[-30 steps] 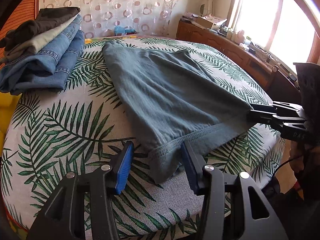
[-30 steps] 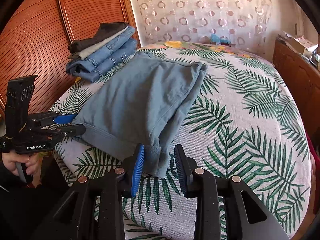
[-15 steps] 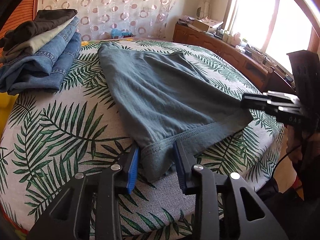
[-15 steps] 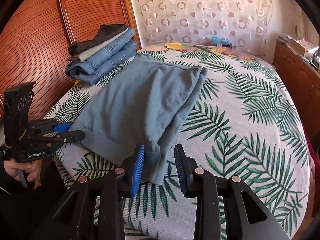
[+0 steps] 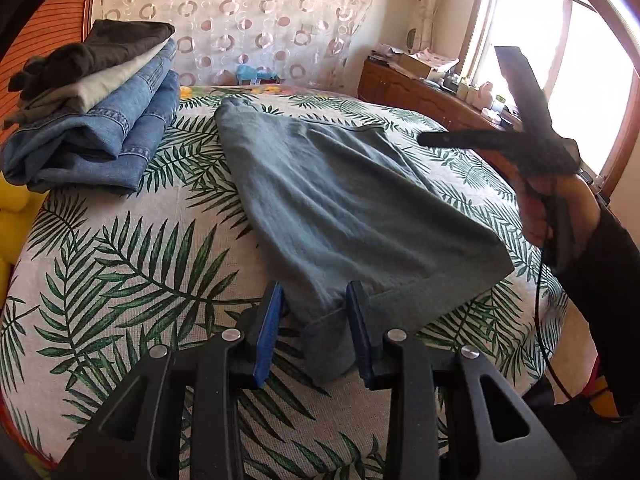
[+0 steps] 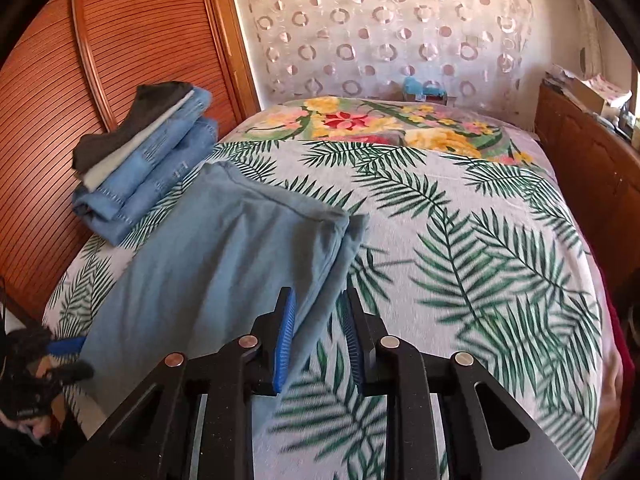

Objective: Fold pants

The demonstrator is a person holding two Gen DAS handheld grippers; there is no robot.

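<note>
On the palm-print bedspread [image 5: 120, 264] your grey-blue pants [image 5: 340, 200] lie flat beside the folded jeans stack [image 5: 92, 136]. Your left gripper [image 5: 314, 328] straddles their near corner, fingers spread; your right gripper [image 6: 318, 340] is likewise spread over their edge.

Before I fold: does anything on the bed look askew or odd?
Yes. The pants lie slanted across the bed, and at their far right corner the lower layer sticks out past the upper one, so the edges are not matched. Nothing looks spilled or damaged.
</note>
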